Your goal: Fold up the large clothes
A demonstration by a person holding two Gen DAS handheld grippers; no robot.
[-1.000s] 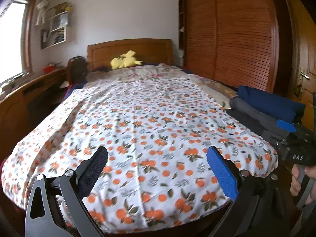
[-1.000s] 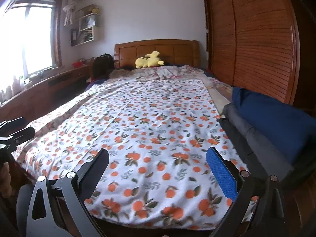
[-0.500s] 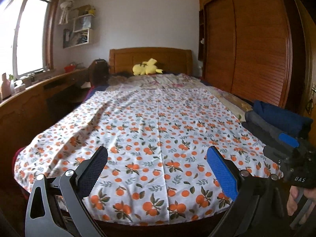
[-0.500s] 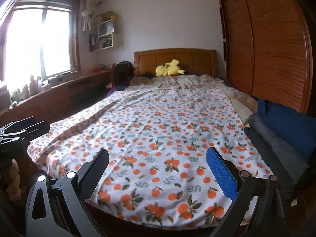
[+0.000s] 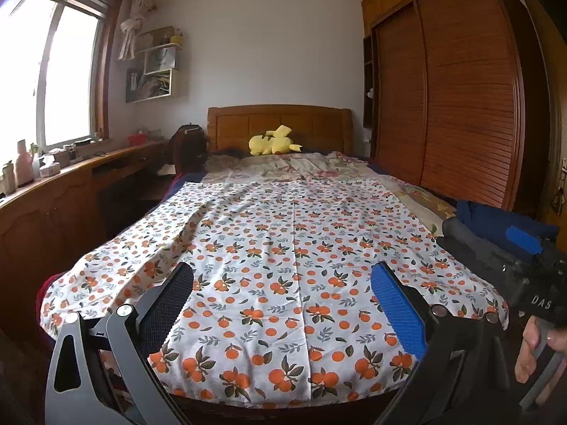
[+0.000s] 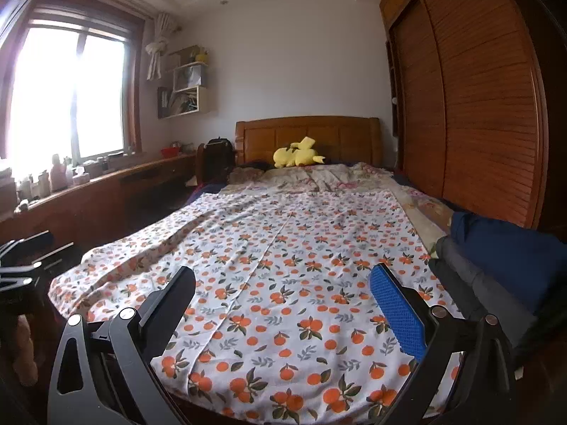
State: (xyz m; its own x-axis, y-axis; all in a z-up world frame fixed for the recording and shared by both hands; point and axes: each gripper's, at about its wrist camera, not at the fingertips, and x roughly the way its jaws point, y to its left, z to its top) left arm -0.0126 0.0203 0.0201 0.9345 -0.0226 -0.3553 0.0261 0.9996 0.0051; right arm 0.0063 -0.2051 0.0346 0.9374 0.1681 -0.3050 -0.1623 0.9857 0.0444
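Observation:
A large white cloth with an orange-fruit print [image 5: 283, 255] lies spread flat over the bed; it also fills the right wrist view [image 6: 283, 265]. My left gripper [image 5: 283, 304] is open and empty, held off the foot of the bed. My right gripper [image 6: 283, 308] is open and empty too, at the foot of the bed further right. The right gripper also shows at the right edge of the left wrist view [image 5: 531, 265]. The left gripper shows at the left edge of the right wrist view [image 6: 21, 265].
Dark blue and grey folded clothes [image 6: 496, 269] are stacked on the bed's right side. A yellow plush toy [image 5: 273, 145] lies by the wooden headboard [image 5: 280, 124]. A wooden wardrobe [image 5: 460, 106] stands on the right, a long desk [image 5: 71, 191] under the window on the left.
Both grippers have drawn back and tilted up from the cloth, so more of the room and ceiling shows. Both stay open and empty.

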